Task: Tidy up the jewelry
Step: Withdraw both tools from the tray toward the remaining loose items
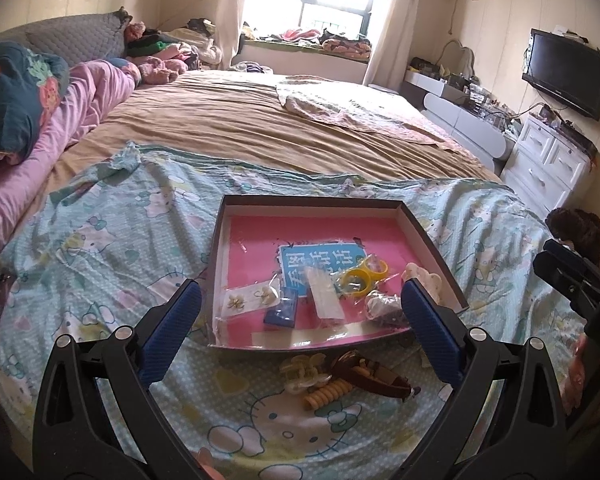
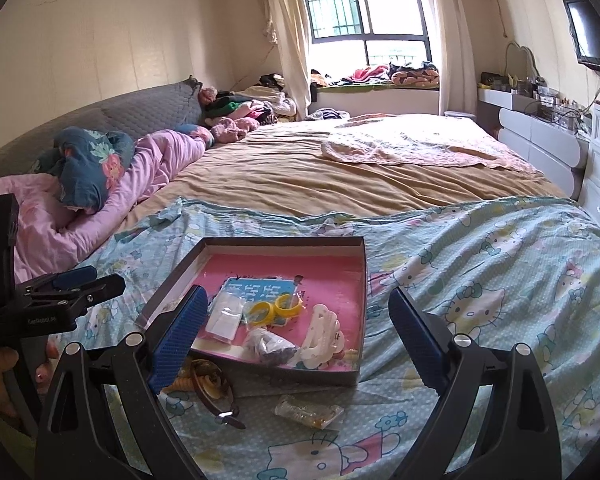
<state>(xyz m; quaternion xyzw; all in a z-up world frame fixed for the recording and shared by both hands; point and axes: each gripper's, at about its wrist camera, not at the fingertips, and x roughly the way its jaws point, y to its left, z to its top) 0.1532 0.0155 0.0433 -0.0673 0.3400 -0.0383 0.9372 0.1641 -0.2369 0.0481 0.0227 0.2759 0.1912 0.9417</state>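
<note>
We are holding the left gripper point(image 1: 302, 308) low in the left wrist view, its blue fingers point(image 1: 172, 332) spread wide and gripping nothing. Between them, in the centre of the frame, the shallow box point(image 1: 312, 202) is sitting on the cartoon-cat bedsheet point(image 1: 100, 240), its pink floor showing. Inside it we are seeing a blue printed card point(image 1: 320, 260), two yellow rings point(image 1: 362, 278) lying on the card's lower right, a bagged pair of earrings point(image 1: 248, 300) at lower left, a small blue packet point(image 1: 282, 312) just beside them, a clear packet point(image 1: 324, 300) in the middle, and a dark bagged item point(image 1: 384, 308) near the right finger. Below the box, outside it on the sheet, a pale flower clip point(image 1: 304, 372), a yellow spiral hair tie point(image 1: 328, 394) and a brown hair clip point(image 1: 376, 374) are lying together, touching.

In the right wrist view we are holding the right gripper point(image 2: 298, 322) over the box's near right corner, its fingers also spread apart and empty. A white claw clip point(image 2: 324, 334) is resting inside the box by the right wall. A small clear bag of beads point(image 2: 310, 412) is lying on the sheet just below the box, in the lower centre of the frame. At the far left of this view the left gripper appears side-on, a hand point(image 2: 4, 372) beneath it.
</note>
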